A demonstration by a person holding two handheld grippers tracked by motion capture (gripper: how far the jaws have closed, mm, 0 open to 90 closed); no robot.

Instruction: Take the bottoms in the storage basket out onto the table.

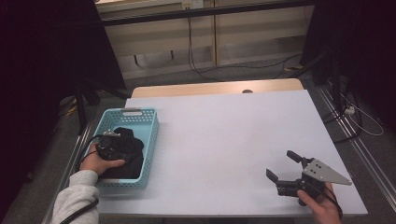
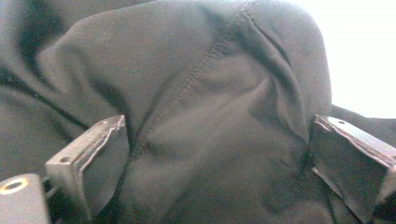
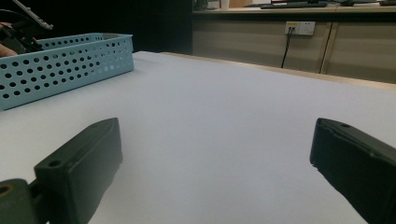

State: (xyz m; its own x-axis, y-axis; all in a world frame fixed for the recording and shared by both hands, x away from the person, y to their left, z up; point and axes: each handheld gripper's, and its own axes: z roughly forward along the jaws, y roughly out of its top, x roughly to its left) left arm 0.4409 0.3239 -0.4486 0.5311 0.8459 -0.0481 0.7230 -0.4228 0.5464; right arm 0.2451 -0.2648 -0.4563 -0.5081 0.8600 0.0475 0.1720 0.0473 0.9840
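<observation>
A light-blue perforated basket (image 1: 150,135) sits at the table's left side with a black cloth (image 1: 133,150) bundled inside. My left gripper (image 1: 122,150) reaches down into the basket. In the left gripper view the black cloth (image 2: 210,102) bulges between the two wide-apart jaws, so my left gripper (image 2: 217,154) is open around a fold and not clamped. My right gripper (image 1: 283,165) is held low over the table's front right, jaws spread and empty. In the right gripper view my right gripper (image 3: 212,163) looks across bare white tabletop toward the basket (image 3: 60,70).
The white tabletop (image 1: 233,135) spreads between the basket and my right gripper. A wooden strip (image 1: 215,87) runs along the far edge. Beyond it are a wall with cables (image 1: 191,51) and dark stands at both sides.
</observation>
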